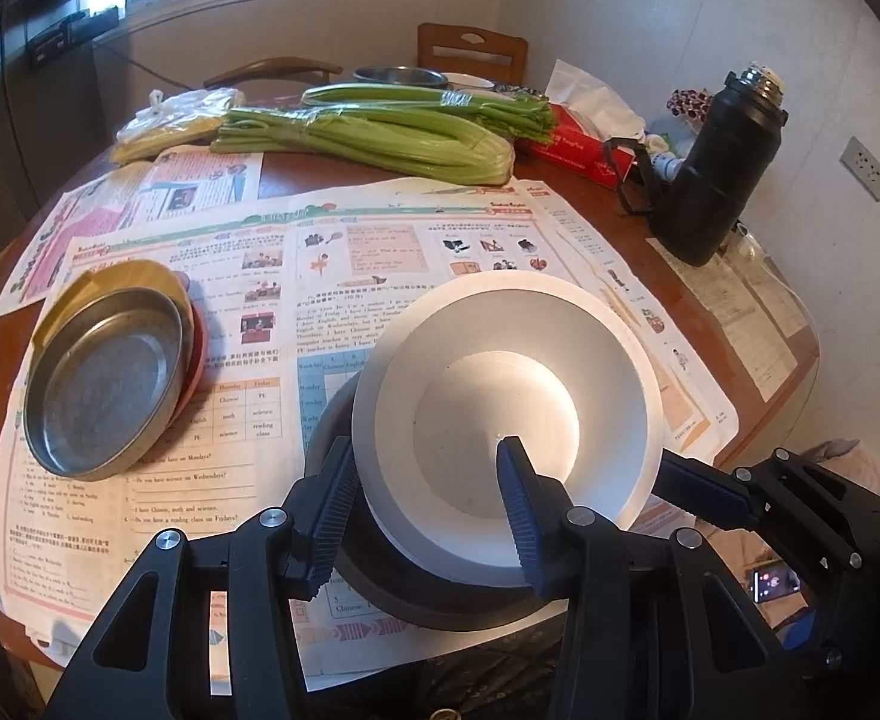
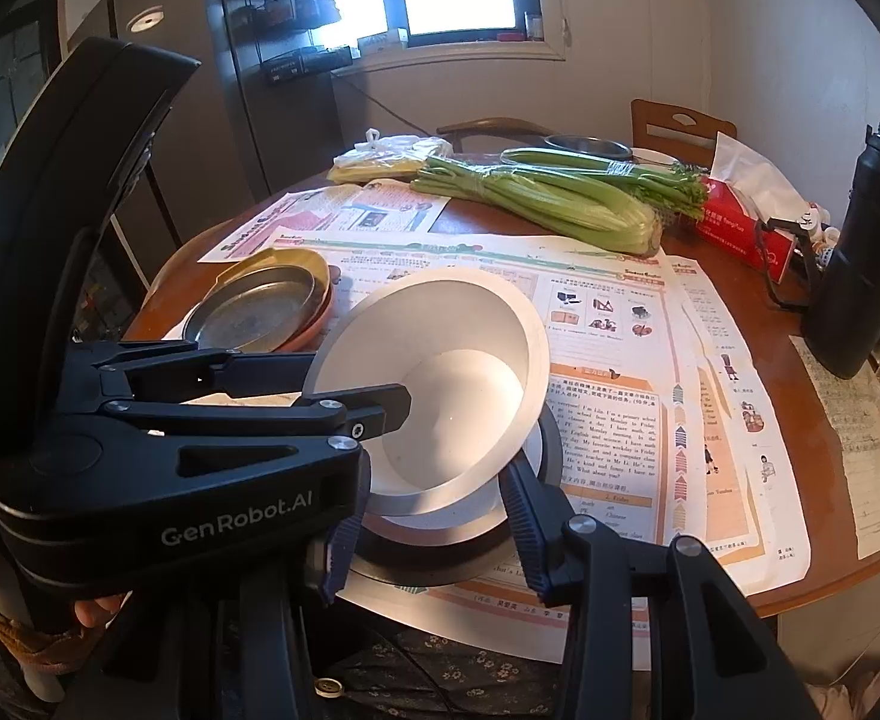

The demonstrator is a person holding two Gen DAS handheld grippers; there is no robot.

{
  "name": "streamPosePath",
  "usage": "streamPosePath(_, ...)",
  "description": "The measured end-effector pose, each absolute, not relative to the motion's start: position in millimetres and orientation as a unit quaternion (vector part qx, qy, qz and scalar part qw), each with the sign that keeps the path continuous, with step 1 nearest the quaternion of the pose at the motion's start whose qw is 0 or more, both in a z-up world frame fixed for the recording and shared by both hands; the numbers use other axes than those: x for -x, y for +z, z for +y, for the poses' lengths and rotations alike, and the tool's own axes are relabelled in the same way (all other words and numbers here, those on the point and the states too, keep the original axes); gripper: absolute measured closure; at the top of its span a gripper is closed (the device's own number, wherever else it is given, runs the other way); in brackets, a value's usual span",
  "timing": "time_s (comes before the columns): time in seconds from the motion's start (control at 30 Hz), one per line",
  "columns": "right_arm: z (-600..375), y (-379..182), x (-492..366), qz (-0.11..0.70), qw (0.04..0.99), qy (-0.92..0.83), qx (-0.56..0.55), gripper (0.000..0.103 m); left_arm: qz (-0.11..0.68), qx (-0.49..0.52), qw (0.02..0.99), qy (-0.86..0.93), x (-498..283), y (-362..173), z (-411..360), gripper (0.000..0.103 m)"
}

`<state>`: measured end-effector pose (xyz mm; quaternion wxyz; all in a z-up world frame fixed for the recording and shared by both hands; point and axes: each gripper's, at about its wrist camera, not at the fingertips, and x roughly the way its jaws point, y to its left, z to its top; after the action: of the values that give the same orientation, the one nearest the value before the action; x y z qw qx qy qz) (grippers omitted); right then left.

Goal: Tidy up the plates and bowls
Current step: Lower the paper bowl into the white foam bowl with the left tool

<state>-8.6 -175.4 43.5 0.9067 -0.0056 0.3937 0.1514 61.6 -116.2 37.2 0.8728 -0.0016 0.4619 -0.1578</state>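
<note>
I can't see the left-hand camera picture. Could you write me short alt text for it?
Two handheld grippers, the left gripper and the right gripper, grip opposite sides of a white bowl just above a dark dish on a newspaper-covered round table. A metal plate sits on stacked dishes at left; celery and a black flask lie behind.

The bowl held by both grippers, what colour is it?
The bowl is plain white inside and out; the left wrist view shows it best.

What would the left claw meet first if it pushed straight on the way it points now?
The white bowl: the left claw already grips its near wall, so going on just pushes it toward the newspaper beyond; depth is unclear.
</note>
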Motion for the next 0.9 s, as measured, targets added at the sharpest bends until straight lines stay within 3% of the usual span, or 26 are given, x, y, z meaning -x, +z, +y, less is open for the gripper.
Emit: streamPosePath(0.9,-171,27,2,0.408,0.901,0.149,0.017,0.058,0.479,-0.001,0.866,-0.144,-68,19,-118,0.055)
